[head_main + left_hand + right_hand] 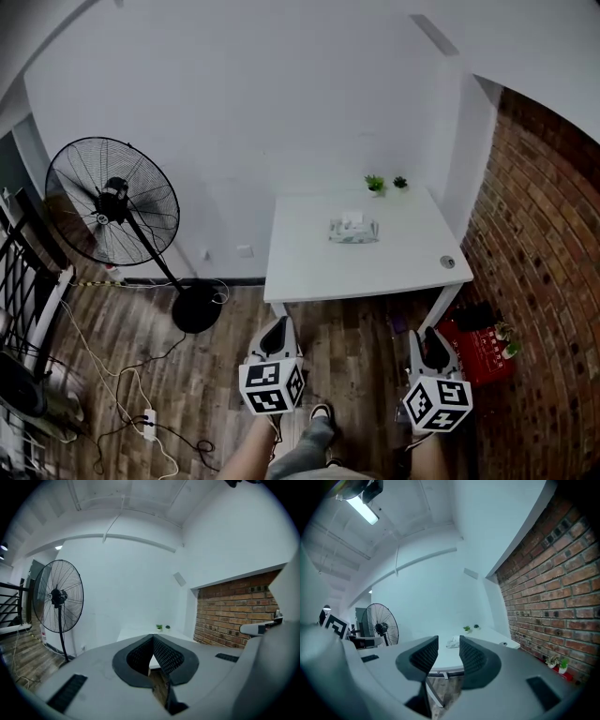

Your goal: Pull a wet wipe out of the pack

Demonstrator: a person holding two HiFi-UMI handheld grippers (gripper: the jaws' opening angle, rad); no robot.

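On the white table (pixel 309 262) sits the wipe pack (pixel 353 231).

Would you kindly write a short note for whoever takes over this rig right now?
Left tongs: shut, empty, held low, short of the table.
Right tongs: open, empty, also short of the table.
Pack of wipes: lies near the middle of the table, nothing touching it.
Done: nothing yet.
Left: step up to the table, steady the pack, pull one wipe out.
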